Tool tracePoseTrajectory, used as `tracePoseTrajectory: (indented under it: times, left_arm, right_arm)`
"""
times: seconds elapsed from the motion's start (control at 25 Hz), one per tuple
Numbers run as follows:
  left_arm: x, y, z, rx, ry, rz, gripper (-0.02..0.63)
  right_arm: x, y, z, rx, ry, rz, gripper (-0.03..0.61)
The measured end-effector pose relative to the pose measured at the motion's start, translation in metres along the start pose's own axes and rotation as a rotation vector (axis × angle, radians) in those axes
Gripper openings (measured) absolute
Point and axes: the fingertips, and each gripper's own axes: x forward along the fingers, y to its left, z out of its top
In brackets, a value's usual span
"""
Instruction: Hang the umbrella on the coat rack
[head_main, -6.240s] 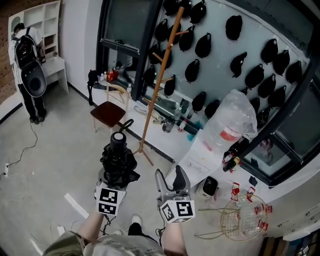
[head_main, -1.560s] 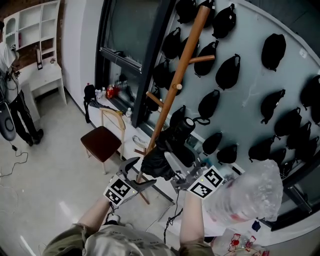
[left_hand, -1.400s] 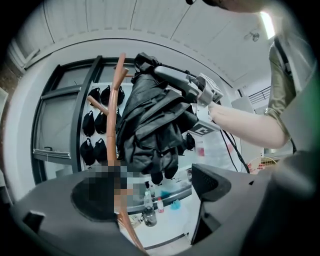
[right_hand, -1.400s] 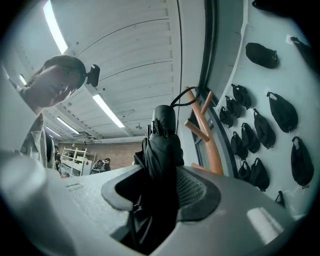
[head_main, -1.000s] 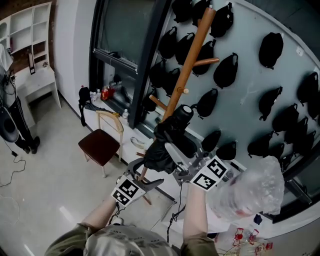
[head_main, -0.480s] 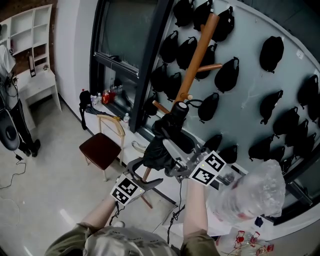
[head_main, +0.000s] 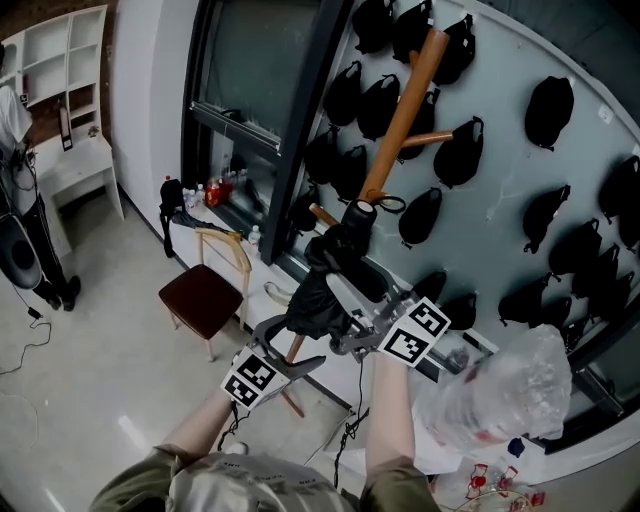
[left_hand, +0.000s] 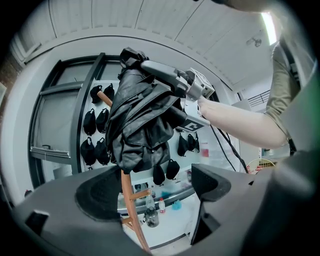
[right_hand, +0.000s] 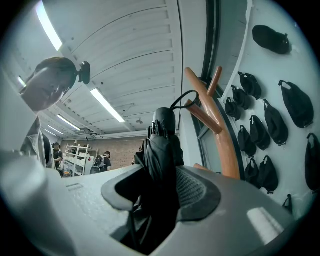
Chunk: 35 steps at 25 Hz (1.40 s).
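Black bags (head_main: 455, 150) crowd the wall (head_main: 500, 215) behind the coat rack (head_main: 408, 100); right fingers (right_hand: 197, 192) clamp the umbrella (head_main: 330, 275), left fingers (left_hand: 212, 182) apart.

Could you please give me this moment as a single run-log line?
stage: hanging umbrella | right gripper: shut on umbrella | left gripper: open, empty | loop: beside rack, hooking unclear
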Motion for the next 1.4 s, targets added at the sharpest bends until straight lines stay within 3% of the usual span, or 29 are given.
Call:
tracePoseTrajectory:
  times: [0.64,1.4]
  left_arm:
    - [0.002,0.011,-0.020,0.007,0.047,0.011,0.445]
    - [-0.003,0.027,-0.030,0.011,0.067,0.038,0.445]
  right_arm:
    - [0.005,-0.025,-0.023,0.070,0.008,-0.033,0.189]
    - [-0.005,-0.065,-0.061,0.056,0.047,-0.174,0.190]
